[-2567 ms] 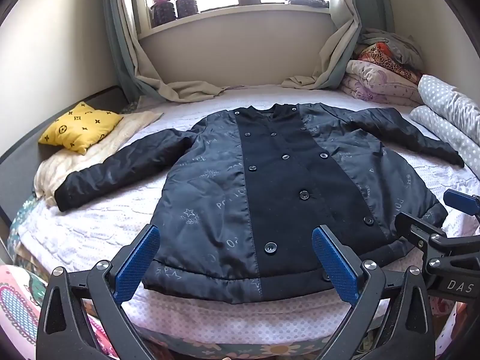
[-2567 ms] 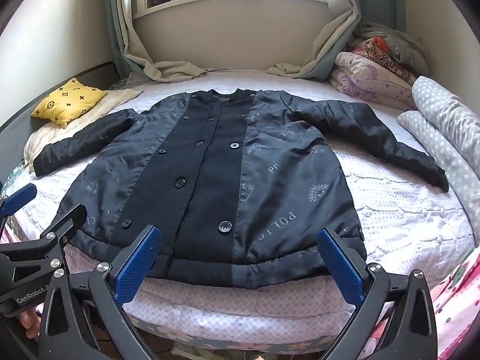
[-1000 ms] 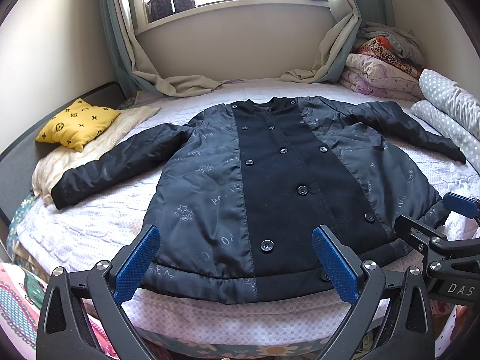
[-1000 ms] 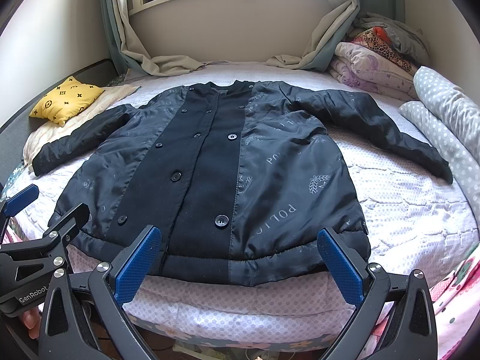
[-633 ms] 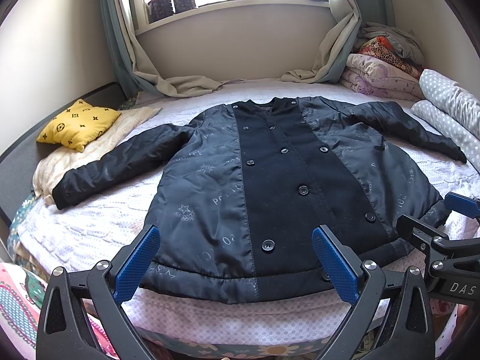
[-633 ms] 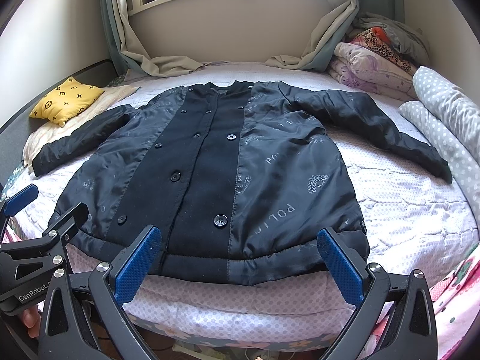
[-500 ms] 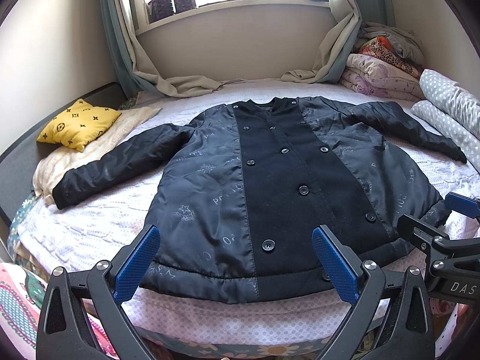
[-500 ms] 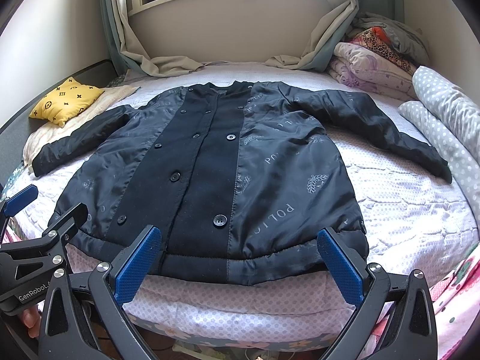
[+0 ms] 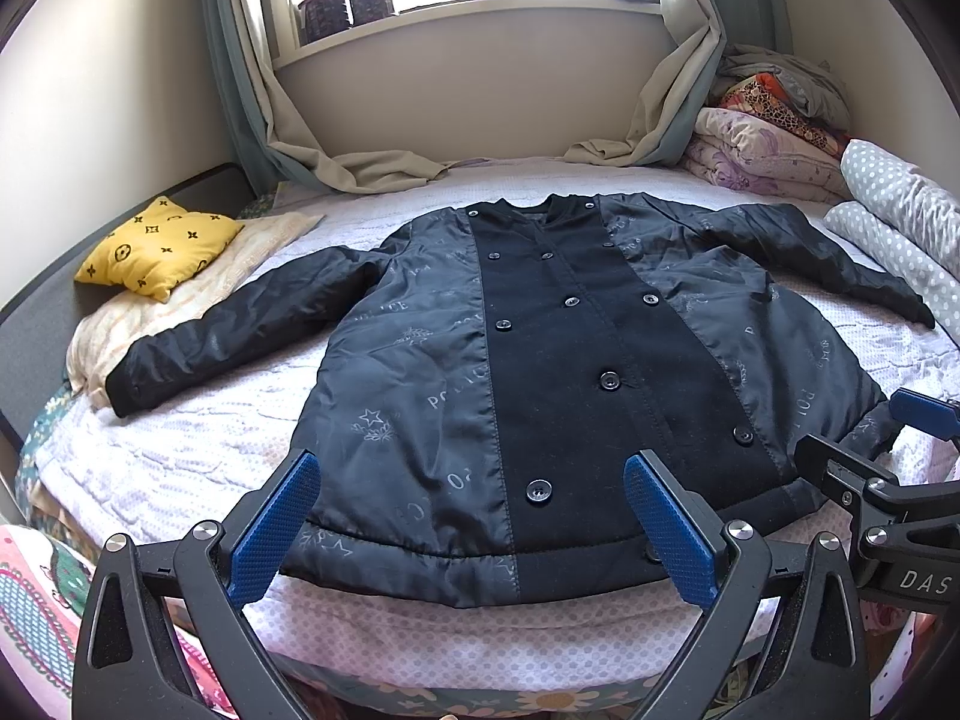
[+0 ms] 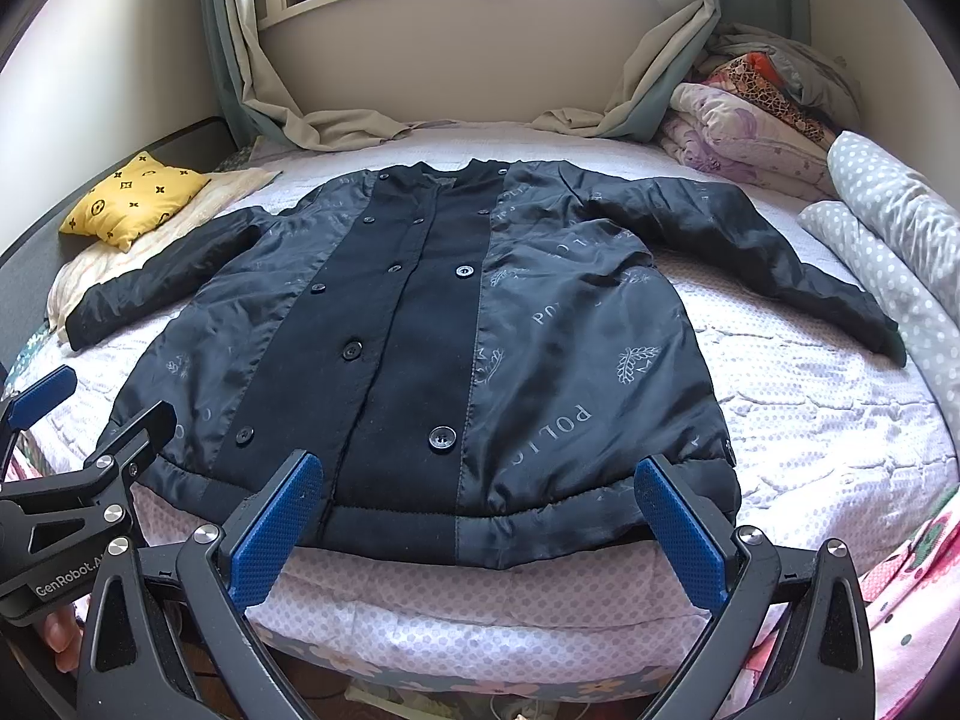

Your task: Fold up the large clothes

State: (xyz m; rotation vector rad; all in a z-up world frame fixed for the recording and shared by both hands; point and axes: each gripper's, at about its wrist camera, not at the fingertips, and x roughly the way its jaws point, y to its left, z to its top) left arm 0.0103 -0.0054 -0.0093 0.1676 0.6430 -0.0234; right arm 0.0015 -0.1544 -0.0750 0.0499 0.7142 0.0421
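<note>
A large dark navy and black buttoned coat lies flat, front up, on the bed, both sleeves spread out to the sides; it also fills the right wrist view. My left gripper is open and empty, hovering just short of the coat's hem. My right gripper is open and empty, also just short of the hem. The right gripper shows at the right edge of the left wrist view, and the left gripper shows at the left edge of the right wrist view.
A yellow patterned pillow lies at the bed's left. Folded quilts and a grey dotted roll line the right side. Curtains drape onto the bed under the window. The bed's front edge lies below the hem.
Both grippers have crept slightly nearer to the coat's hem. The coat has not moved, and both grippers stay open.
</note>
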